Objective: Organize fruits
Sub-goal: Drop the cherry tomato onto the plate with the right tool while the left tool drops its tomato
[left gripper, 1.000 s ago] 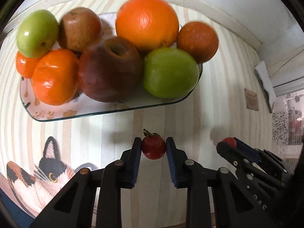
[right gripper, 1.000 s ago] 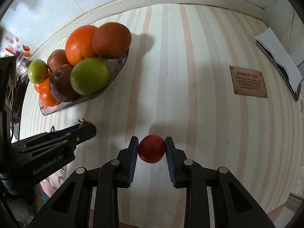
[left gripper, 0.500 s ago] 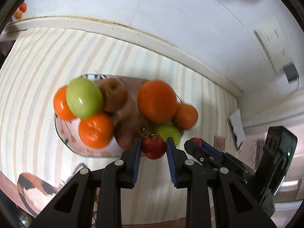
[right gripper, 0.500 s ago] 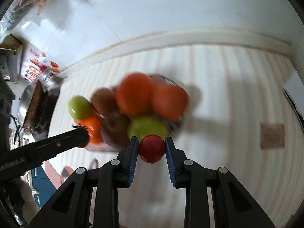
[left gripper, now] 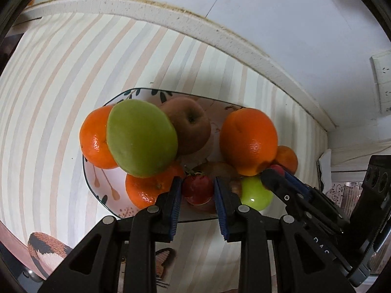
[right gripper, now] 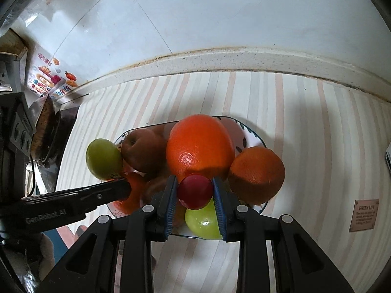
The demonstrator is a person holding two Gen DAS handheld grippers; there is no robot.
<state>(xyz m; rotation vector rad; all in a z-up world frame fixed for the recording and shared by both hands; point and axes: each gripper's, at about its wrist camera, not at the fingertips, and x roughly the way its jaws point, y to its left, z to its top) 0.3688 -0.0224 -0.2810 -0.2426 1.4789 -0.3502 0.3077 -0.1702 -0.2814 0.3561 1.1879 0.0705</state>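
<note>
Looking down from the left wrist, the left gripper (left gripper: 198, 190) is clamped on a small red fruit with a leafy stem (left gripper: 197, 188), poised over the near side of the fruit plate (left gripper: 91, 183) piled with oranges and apples. In the right wrist view, the right gripper (right gripper: 195, 191) pinches a smooth red fruit (right gripper: 194, 191) above the same plate's (right gripper: 254, 138) near edge, just over a green apple (right gripper: 202, 222).
</note>
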